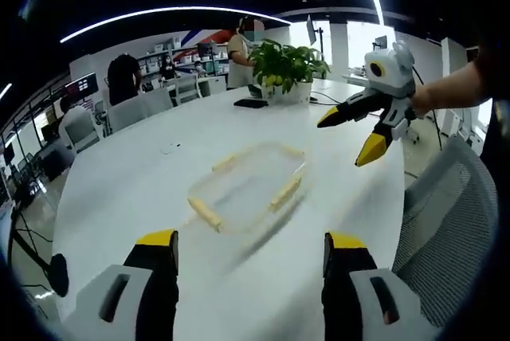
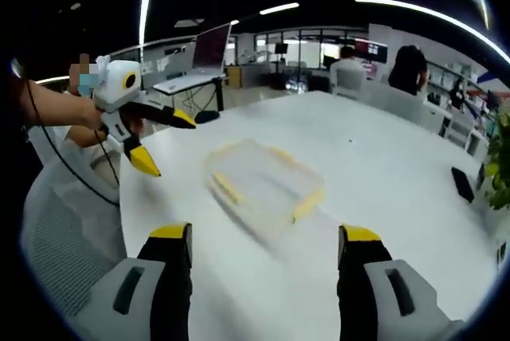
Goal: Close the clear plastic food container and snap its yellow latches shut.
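On the white table (image 1: 119,174), out in the middle, sits the clear plastic food container (image 1: 249,188), a shallow rectangle with yellow latches (image 1: 285,193) showing along its edges. It is a little blurred in both views, so whether the lid is seated or any latch is snapped down is not something I can tell.

In the left gripper view, the left gripper (image 1: 249,255) hangs above the near side of the table, its two yellow-tipped jaws spread wide with nothing between them, well short of the container. Off to the right of that view the right gripper (image 1: 356,135) is up in the air beyond the container, held by a hand (image 1: 424,100), jaws parted and empty too.

Switch to the right gripper view and it is the mirror picture: the right gripper (image 2: 264,244) with jaws wide apart, the container (image 2: 264,182) ahead of it on the table, not touched. The left gripper (image 2: 166,140) comes in from the left, lifted above the table edge, jaws open, a cable trailing off it.

At the far end of the table stands a potted plant (image 1: 288,66) with a dark phone (image 1: 251,103) lying just beside it. A grey mesh chair (image 1: 446,213) sits at the table's side, and people sit at desks in the background.
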Action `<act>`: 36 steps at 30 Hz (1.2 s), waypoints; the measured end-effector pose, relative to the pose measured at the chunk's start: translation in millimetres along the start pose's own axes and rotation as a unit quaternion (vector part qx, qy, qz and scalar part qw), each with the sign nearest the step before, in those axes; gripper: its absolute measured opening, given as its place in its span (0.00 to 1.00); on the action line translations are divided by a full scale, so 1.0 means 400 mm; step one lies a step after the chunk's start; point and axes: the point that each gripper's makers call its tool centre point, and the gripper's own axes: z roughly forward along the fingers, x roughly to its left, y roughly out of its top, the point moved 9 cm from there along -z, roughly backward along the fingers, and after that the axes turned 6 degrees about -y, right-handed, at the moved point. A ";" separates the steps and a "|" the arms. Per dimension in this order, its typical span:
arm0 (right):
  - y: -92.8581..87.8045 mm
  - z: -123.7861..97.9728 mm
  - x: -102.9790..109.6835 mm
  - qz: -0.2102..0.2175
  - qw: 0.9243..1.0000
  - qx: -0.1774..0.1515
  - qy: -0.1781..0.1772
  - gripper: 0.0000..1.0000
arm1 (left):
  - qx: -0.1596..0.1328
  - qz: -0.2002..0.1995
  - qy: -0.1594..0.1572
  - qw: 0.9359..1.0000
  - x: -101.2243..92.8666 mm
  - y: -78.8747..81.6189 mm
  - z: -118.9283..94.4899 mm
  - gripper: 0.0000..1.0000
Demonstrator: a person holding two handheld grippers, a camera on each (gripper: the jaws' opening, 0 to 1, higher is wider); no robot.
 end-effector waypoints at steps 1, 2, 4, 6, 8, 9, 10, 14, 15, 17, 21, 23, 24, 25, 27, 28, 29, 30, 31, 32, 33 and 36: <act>-0.006 -0.009 0.004 0.002 1.000 -0.003 -0.002 0.74 | -0.003 -0.001 0.003 1.000 -0.004 -0.003 -0.006 0.71; -0.009 -0.015 0.008 0.004 1.000 -0.004 -0.003 0.74 | -0.005 -0.001 0.005 1.000 -0.008 -0.008 -0.012 0.72; -0.018 -0.030 0.016 0.003 1.000 -0.010 -0.006 0.76 | -0.005 0.001 0.009 1.000 -0.018 -0.018 -0.026 0.73; -0.025 -0.039 0.021 0.001 1.000 -0.013 -0.009 0.78 | -0.002 0.002 0.015 1.000 -0.026 -0.028 -0.040 0.74; -0.033 -0.051 0.025 -0.001 1.000 -0.017 -0.015 0.79 | -0.008 0.003 0.022 1.000 -0.033 -0.036 -0.053 0.76; -0.035 -0.056 0.026 0.000 1.000 -0.020 -0.018 0.80 | -0.009 0.002 0.024 1.000 -0.035 -0.039 -0.058 0.77; -0.037 -0.063 0.029 0.004 0.999 -0.025 -0.020 0.81 | -0.012 0.001 0.027 1.000 -0.038 -0.043 -0.065 0.78; -0.048 -0.080 0.037 0.006 0.999 -0.030 -0.027 0.84 | -0.023 -0.011 0.040 0.999 -0.041 -0.050 -0.082 0.84; -0.051 -0.082 0.037 0.007 0.999 -0.029 -0.029 0.85 | -0.024 -0.013 0.039 0.999 -0.041 -0.052 -0.083 0.85; -0.056 -0.089 0.040 0.012 0.999 -0.027 -0.031 0.87 | -0.025 -0.018 0.039 0.999 -0.045 -0.055 -0.084 0.88; -0.067 -0.097 0.051 0.000 0.999 -0.028 -0.033 0.93 | -0.024 -0.011 0.038 0.999 -0.057 -0.063 -0.085 0.94; -0.073 -0.100 0.054 -0.010 0.999 -0.024 -0.035 0.95 | -0.025 -0.010 0.037 0.999 -0.061 -0.063 -0.085 0.97; -0.076 -0.103 0.055 -0.012 0.999 -0.021 -0.036 0.95 | -0.026 -0.010 0.038 0.999 -0.062 -0.064 -0.086 0.99; -0.079 -0.106 0.056 -0.011 0.999 -0.021 -0.036 0.96 | -0.027 -0.010 0.039 0.999 -0.063 -0.065 -0.088 0.99; -0.081 -0.109 0.058 -0.007 0.999 -0.025 -0.036 0.98 | -0.029 -0.012 0.040 0.999 -0.065 -0.065 -0.089 0.99; -0.083 -0.110 0.060 -0.007 0.999 -0.026 -0.036 1.00 | -0.028 -0.012 0.039 0.999 -0.066 -0.066 -0.090 0.99; -0.085 -0.111 0.062 -0.007 0.999 -0.026 -0.036 0.99 | -0.027 -0.012 0.039 0.999 -0.067 -0.067 -0.090 0.99; -0.087 -0.112 0.064 -0.006 0.999 -0.026 -0.035 0.99 | -0.026 -0.010 0.038 0.999 -0.068 -0.067 -0.091 0.99; -0.089 -0.112 0.065 -0.005 0.999 -0.025 -0.034 0.99 | -0.025 -0.009 0.038 0.999 -0.068 -0.068 -0.090 0.99; -0.091 -0.113 0.068 -0.005 0.999 -0.025 -0.033 0.99 | -0.024 -0.009 0.038 0.999 -0.069 -0.068 -0.090 0.99; -0.093 -0.113 0.070 -0.005 0.999 -0.025 -0.032 0.99 | -0.024 -0.008 0.037 0.999 -0.069 -0.068 -0.089 0.99; -0.098 -0.113 0.074 -0.010 0.999 -0.020 -0.031 0.99 | -0.022 -0.004 0.037 0.999 -0.070 -0.067 -0.088 0.99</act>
